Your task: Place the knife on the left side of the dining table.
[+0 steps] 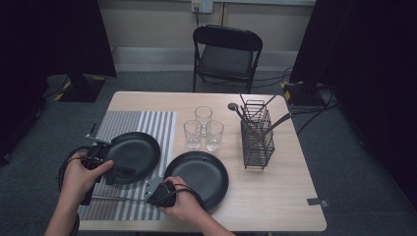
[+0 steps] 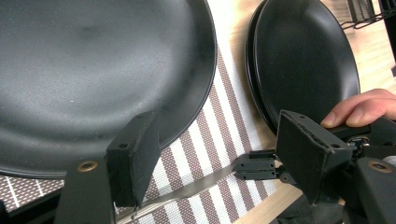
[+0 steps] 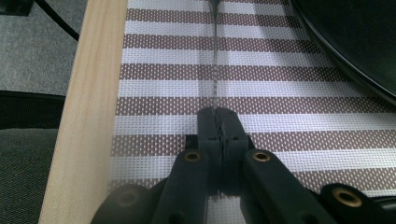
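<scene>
A thin metal knife (image 1: 118,198) lies along the near part of the striped placemat (image 1: 142,123). My right gripper (image 1: 150,197) is shut on one end of it, and the closed jaws (image 3: 218,126) pinch the blade (image 3: 215,84) as it runs away over the stripes. The left gripper view shows the same blade (image 2: 196,183) and the right gripper (image 2: 254,168) holding it. A black plate (image 1: 133,155) rests on the placemat. My left gripper (image 1: 123,172) stands open over the plate's near rim (image 2: 187,116), jaws wide apart, with nothing held.
A second black plate (image 1: 199,177) sits right of the placemat, beside my right hand. Three glasses (image 1: 202,130) stand mid-table, and a wire caddy (image 1: 256,137) with utensils is to the right. The table's near edge (image 3: 93,116) lies close to the knife. A folding chair (image 1: 226,54) stands beyond the table.
</scene>
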The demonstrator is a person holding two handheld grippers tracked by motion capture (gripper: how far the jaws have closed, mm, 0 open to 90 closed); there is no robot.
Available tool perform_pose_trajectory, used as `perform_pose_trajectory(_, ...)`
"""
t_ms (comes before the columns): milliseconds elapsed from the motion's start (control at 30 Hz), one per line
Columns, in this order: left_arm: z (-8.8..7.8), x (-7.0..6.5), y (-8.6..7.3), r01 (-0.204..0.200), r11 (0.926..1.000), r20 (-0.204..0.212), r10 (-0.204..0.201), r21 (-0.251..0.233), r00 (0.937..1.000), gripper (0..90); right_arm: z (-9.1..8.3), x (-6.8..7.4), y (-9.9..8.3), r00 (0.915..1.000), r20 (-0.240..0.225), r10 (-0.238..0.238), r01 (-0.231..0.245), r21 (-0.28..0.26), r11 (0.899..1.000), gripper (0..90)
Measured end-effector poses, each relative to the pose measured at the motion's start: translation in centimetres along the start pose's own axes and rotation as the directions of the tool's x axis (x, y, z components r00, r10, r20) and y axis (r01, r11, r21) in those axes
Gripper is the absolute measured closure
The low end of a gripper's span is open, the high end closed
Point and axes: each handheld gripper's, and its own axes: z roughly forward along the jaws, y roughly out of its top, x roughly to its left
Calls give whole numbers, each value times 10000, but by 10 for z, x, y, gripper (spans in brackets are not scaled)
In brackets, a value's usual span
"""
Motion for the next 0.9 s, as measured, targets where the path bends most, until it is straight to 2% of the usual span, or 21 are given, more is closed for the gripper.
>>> perform_pose_trajectory(67,0,1,0,-65,10000,37,64,30,10000,304,0,1,0,10000,22,-44,44,38,10000,899)
perform_pose_trajectory(233,0,-1,-1,136,9999,-39,-136,-57,9999,305,0,1,0,9999,29,-138,138,-19,9999,897)
perform_pose_trajectory(267,0,0,-1,25,10000,-14,-25,4,10000,305,0,1,0,10000,-1,-96,96,-6,10000,897)
perform_pose_trajectory(300,0,-2,-2,231,9997,-53,-231,-64,9997,305,0,1,0,9999,-5,-150,150,-30,9999,896)
perform_pose_trajectory(367,0,-1,-2,106,9999,-46,-106,129,9999,305,0,1,0,9998,16,-216,216,-36,9998,894)
perform_pose_trajectory(400,1,-1,-2,167,9999,-102,-167,9,9998,305,0,1,0,9997,1,-237,237,-50,9997,894)
perform_pose_trajectory(433,1,0,-2,3,9999,-177,-1,108,9998,305,0,1,-1,9997,0,-240,240,-54,9997,893)
perform_pose_trajectory(467,2,-1,-3,145,9999,-23,-145,50,9999,305,0,1,-1,9997,-1,-255,255,-54,9997,892)
perform_pose_trajectory(667,4,-2,-3,167,9998,-60,-166,144,9998,305,0,2,-1,9996,4,-295,295,-79,9995,887)
perform_pose_trajectory(733,4,-1,-3,28,9998,-74,-27,200,10000,305,0,2,-1,9995,-8,-327,327,-88,9994,886)
perform_pose_trajectory(867,5,-1,-3,23,9998,-102,-21,215,9999,305,0,2,-1,9996,-37,-265,265,-69,9996,868)
perform_pose_trajectory(900,5,-1,-4,20,9998,-221,-16,184,9998,305,-1,3,-1,9996,-49,-289,288,-70,9996,865)
